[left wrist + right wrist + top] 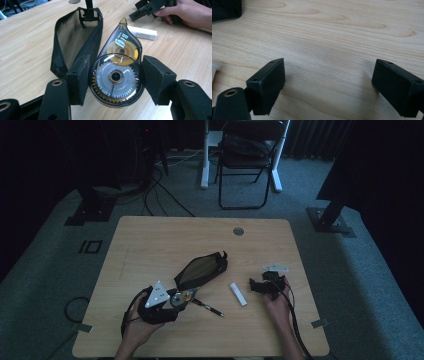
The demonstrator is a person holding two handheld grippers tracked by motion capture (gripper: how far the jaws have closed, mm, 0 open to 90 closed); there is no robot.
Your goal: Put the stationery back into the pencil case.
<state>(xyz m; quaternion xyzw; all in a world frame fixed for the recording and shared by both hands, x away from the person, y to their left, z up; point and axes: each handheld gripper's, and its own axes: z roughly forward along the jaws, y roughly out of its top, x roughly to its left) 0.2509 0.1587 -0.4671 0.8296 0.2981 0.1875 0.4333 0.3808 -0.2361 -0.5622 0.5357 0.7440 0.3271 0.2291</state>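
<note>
A clear teardrop-shaped correction tape dispenser (116, 75) with gold gears sits between the pads of my left gripper (115, 81), which press on both its sides. In the high view my left gripper (184, 297) is at the front left of the table, and the dispenser (186, 295) is just beside the lower end of an open black pencil pouch (202, 269). The pouch (75, 37) gapes open next to the dispenser's left side. My right gripper (257, 285) rests at the right, and its jaws (329, 82) stand open over bare wood.
A black pen (209, 307) lies in front of the pouch. A white stick-shaped item (238, 294) lies between the two grippers. The wooden table (165, 237) has a round cable hole (238, 231) at the back. A folding chair (247, 160) stands beyond it.
</note>
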